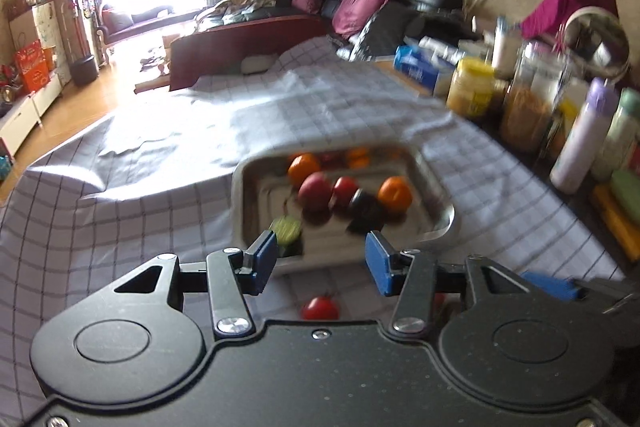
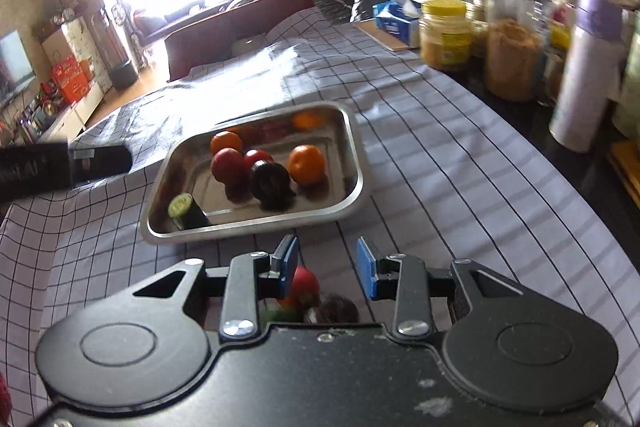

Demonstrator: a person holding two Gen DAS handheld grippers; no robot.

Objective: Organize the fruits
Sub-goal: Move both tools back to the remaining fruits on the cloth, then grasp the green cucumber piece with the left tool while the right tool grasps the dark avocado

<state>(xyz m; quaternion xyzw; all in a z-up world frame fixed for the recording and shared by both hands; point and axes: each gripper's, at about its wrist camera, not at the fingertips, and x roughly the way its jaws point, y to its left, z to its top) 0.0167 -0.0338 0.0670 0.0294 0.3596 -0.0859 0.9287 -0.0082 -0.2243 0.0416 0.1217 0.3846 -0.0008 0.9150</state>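
A steel tray [image 2: 356,167] on the checked cloth holds two oranges [image 2: 306,164], a red apple [image 2: 227,165], a red tomato [image 2: 258,158], a dark purple fruit [image 2: 270,179] and a cut cucumber piece [image 2: 185,211]. The tray also shows in the left wrist view [image 1: 440,223]. My left gripper [image 1: 322,261] is open and empty, just before the tray's near edge, above a red tomato [image 1: 320,308] on the cloth. My right gripper [image 2: 327,265] is open and empty, over a red fruit [image 2: 304,285] and a dark fruit [image 2: 340,309] lying on the cloth.
Jars [image 2: 514,39], a yellow-lidded jar [image 2: 444,33], bottles [image 2: 588,75] and a tissue box [image 2: 396,19] crowd the table's right side. A chair back [image 2: 236,27] stands at the far end. The left tool's black body [image 2: 60,167] reaches in at left.
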